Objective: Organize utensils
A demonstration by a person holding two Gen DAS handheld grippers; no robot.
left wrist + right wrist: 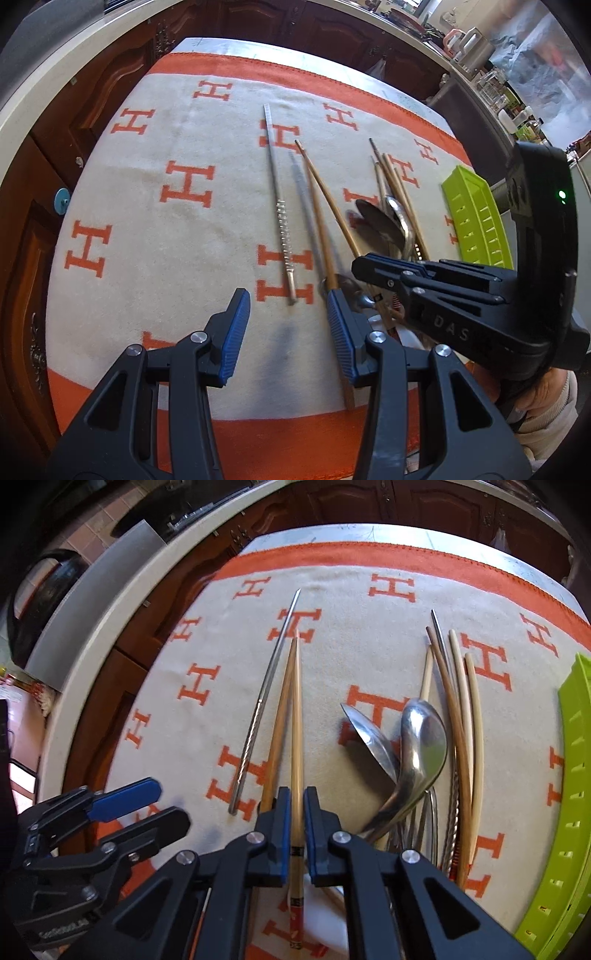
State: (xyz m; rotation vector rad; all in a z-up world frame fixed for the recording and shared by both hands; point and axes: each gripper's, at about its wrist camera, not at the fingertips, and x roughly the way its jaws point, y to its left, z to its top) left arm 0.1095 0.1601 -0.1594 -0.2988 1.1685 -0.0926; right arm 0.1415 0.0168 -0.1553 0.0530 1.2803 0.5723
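Here 1 wooden chopstick (296, 738) sits pinched inside the right claw (296, 834).

Table covering: cream blanket (155, 229), orange border, repeated orange H motifs. Behind: dark carved wooden cabinets (110, 85) with metal handles, topped by a pale countertop (110, 602). Far right: cluttered counter with kettle (476, 48) and jars. Lighting: bright daylight, right side.
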